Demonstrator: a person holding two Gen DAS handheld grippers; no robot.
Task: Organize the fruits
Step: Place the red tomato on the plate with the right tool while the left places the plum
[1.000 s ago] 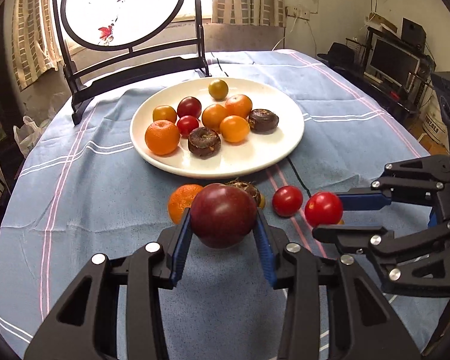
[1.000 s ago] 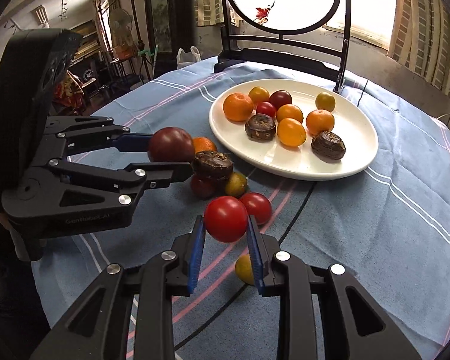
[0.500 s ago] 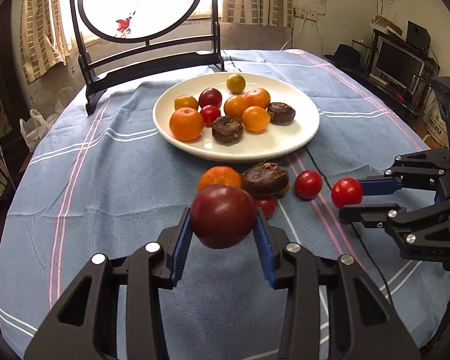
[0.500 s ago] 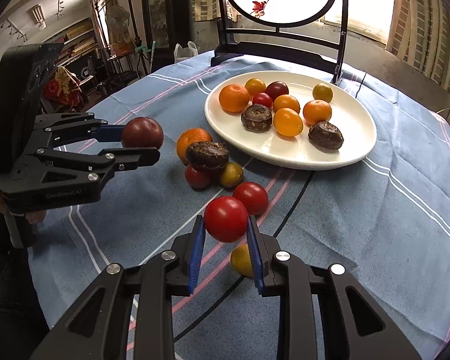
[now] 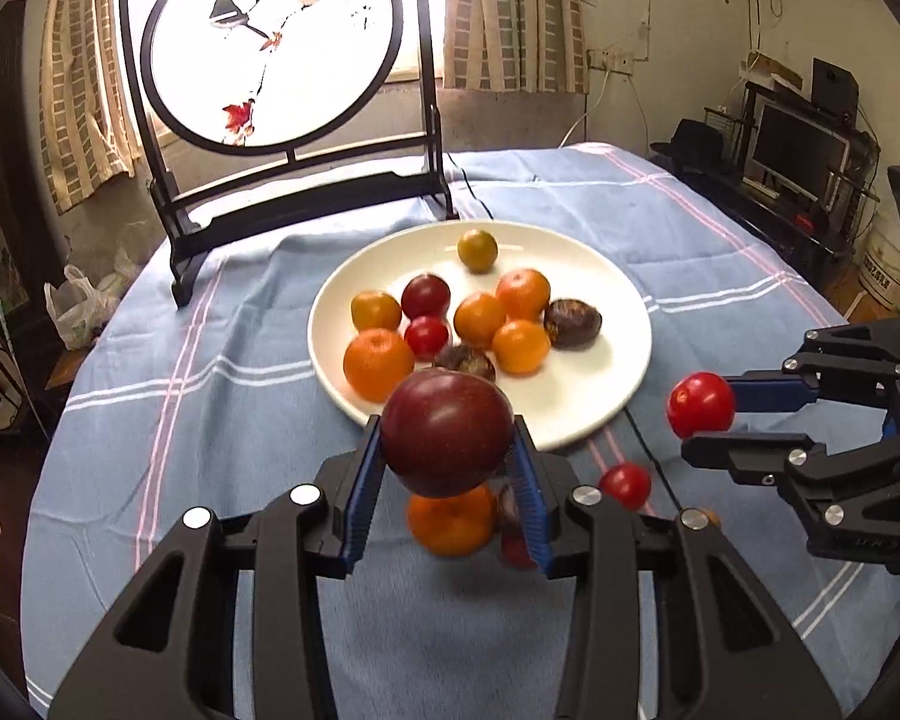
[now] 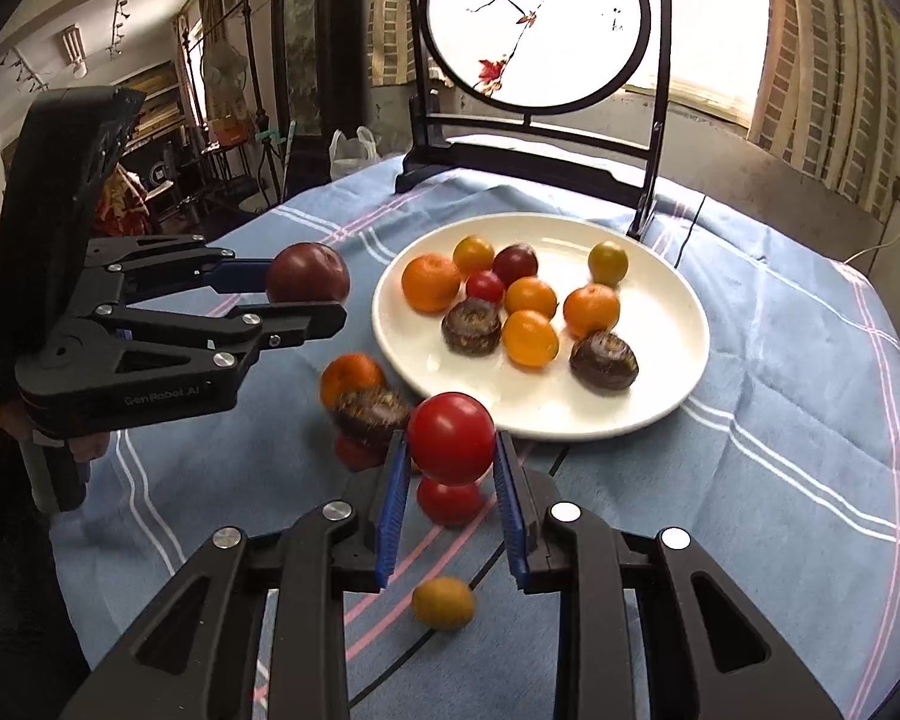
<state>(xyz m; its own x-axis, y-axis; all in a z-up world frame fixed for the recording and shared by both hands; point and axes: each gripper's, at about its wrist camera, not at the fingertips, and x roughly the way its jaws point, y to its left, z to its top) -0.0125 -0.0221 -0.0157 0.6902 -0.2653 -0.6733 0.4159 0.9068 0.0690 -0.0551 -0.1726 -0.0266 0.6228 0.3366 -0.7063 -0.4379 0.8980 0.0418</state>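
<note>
My left gripper (image 5: 447, 450) is shut on a dark red plum (image 5: 447, 432) and holds it above the cloth, just short of the white plate (image 5: 594, 396). In the right wrist view the left gripper (image 6: 306, 294) shows at the left with the plum (image 6: 307, 273). My right gripper (image 6: 450, 456) is shut on a red tomato (image 6: 451, 438), also raised; the right gripper (image 5: 705, 420) shows in the left wrist view with that tomato (image 5: 700, 405). The plate (image 6: 660, 396) holds several oranges, tomatoes and dark fruits.
On the blue cloth by the plate's near edge lie an orange (image 6: 351, 378), a dark brown fruit (image 6: 371, 414), a red tomato (image 6: 450, 501) and a small yellow-green fruit (image 6: 443, 602). A black framed round screen (image 6: 540, 30) stands behind the plate.
Both grippers have risen and moved toward the plate, each still holding its fruit. The loose fruits on the cloth have not moved.
</note>
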